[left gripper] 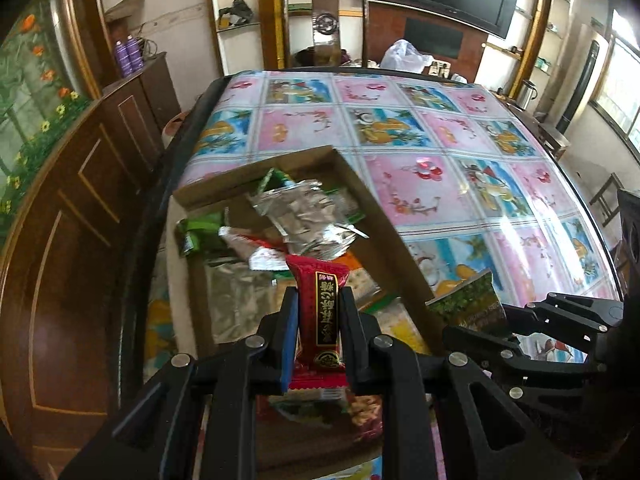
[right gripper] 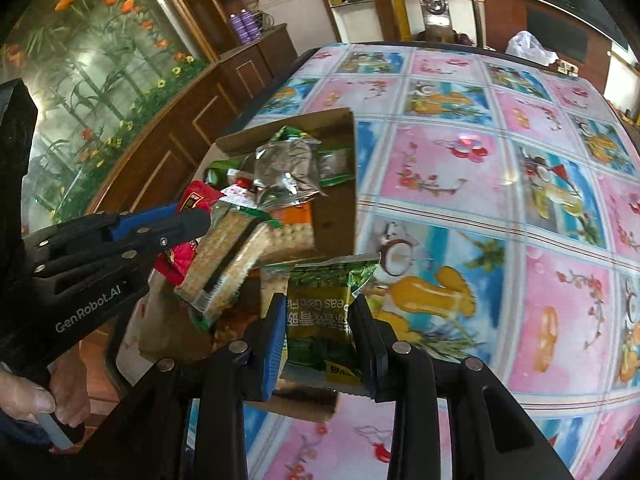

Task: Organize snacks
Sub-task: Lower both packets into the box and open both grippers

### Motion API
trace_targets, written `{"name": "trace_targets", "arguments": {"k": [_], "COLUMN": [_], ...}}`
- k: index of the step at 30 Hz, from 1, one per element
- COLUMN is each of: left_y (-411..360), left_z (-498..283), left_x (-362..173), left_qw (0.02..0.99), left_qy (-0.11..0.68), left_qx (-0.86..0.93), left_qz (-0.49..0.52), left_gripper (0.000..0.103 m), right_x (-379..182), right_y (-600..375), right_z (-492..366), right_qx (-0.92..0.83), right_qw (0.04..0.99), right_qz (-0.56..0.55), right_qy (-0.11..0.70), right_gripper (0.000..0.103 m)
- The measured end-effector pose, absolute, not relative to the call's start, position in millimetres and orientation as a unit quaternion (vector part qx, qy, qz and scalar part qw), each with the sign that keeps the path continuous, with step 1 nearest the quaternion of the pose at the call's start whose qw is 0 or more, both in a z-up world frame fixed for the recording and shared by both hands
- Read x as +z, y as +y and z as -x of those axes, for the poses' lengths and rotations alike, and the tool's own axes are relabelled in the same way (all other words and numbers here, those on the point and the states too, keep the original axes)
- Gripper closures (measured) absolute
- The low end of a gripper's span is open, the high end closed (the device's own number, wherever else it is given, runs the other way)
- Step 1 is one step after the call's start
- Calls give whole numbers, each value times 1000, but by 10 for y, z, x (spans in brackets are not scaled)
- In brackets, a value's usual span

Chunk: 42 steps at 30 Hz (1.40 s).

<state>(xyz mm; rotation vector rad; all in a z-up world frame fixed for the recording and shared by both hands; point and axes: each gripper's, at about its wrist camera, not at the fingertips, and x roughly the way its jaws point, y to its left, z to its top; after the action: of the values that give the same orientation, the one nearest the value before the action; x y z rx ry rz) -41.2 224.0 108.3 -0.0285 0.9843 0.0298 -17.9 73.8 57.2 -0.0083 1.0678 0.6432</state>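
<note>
A shallow cardboard box [left gripper: 376, 216] [right gripper: 340, 200] lies near the table's left edge, holding several snack packets: silver foil [left gripper: 308, 216] [right gripper: 288, 168], green ones, and a cracker pack [right gripper: 228, 264]. My left gripper [left gripper: 318, 316] [right gripper: 192, 216] is shut on a red snack packet [left gripper: 320, 308] [right gripper: 192, 200] and holds it over the box. My right gripper [right gripper: 320, 320] [left gripper: 492, 320] is shut on a green pea snack packet [right gripper: 320, 312] [left gripper: 468, 300], just right of the box's near corner.
The table [left gripper: 480, 184] [right gripper: 500, 184] has a glossy pink and blue picture cloth. A wooden chair [left gripper: 324, 24] stands at its far side beside a white plastic bag [left gripper: 404, 56]. Wooden cabinets [left gripper: 80, 200] line the left.
</note>
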Motion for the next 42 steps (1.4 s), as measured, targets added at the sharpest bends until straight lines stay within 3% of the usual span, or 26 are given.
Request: {"name": "trace_targets", "arguments": {"k": [42], "left_y": [2685], "left_z": [157], "left_x": [682], "left_qw": [865], "left_qy": [500], "left_qx": [39], "left_qz": [28], "left_gripper": [84], "right_x": [267], "right_y": [1570], "right_z": [-494], "right_qx": [309], "right_qw": [789], "right_qz": [31], "right_qy": [530], "right_gripper": [68]}}
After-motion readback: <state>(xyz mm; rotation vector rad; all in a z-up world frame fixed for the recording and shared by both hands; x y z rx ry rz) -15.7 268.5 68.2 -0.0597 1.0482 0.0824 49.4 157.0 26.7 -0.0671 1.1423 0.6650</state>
